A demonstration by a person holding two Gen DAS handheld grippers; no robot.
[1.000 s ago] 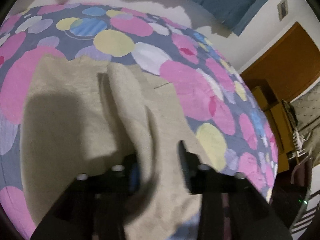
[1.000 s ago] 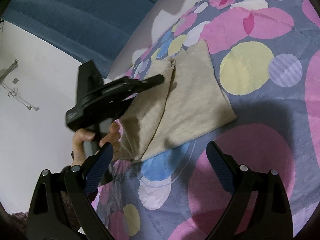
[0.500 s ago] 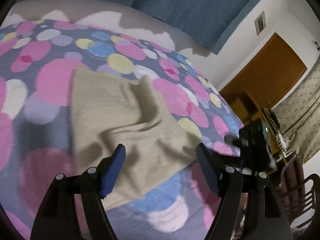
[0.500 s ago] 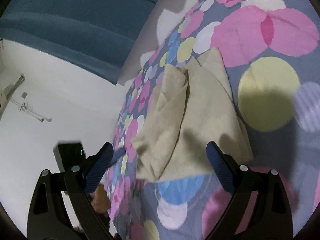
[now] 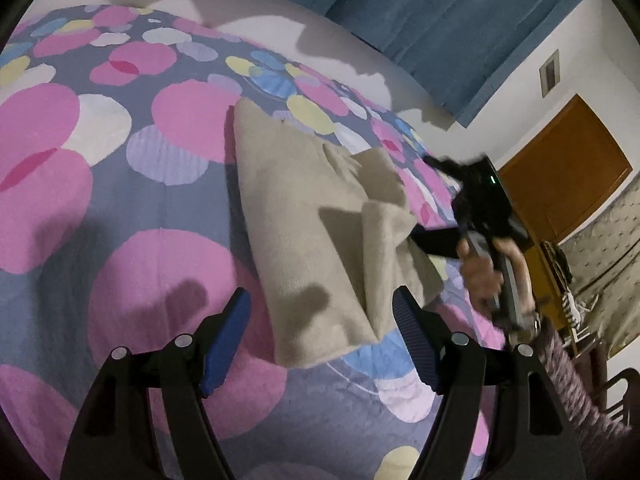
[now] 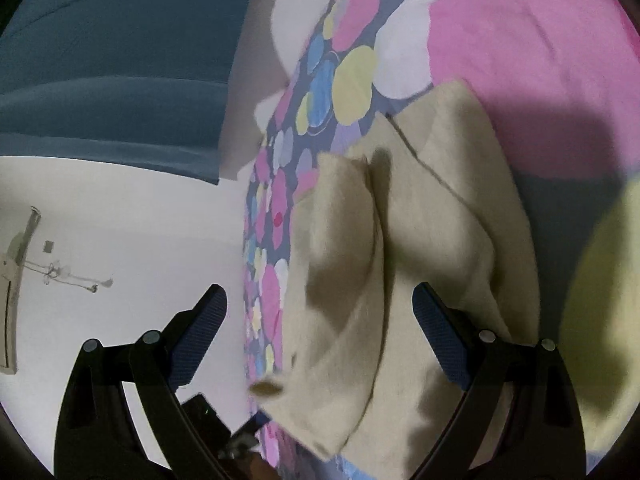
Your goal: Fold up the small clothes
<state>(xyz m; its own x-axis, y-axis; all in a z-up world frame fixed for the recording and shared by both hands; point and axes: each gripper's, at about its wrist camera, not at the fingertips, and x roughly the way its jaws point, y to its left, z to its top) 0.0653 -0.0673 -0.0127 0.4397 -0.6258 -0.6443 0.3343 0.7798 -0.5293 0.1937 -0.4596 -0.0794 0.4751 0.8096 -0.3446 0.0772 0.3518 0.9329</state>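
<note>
A beige garment (image 5: 304,240) lies partly folded on the bed (image 5: 120,200), one flap doubled over along its middle. The left hand-held gripper (image 5: 320,336) hangs over the garment's near edge, jaws wide apart after just opening, pads clear of the cloth. The right hand-held gripper (image 6: 320,340) is also spread open, just above the garment's folded flap (image 6: 340,248), gripping nothing.

- honestly no readable writing, labels, brand names or numbers anywhere, not on the beige knit garment (image 5: 320,240) or round it
</note>
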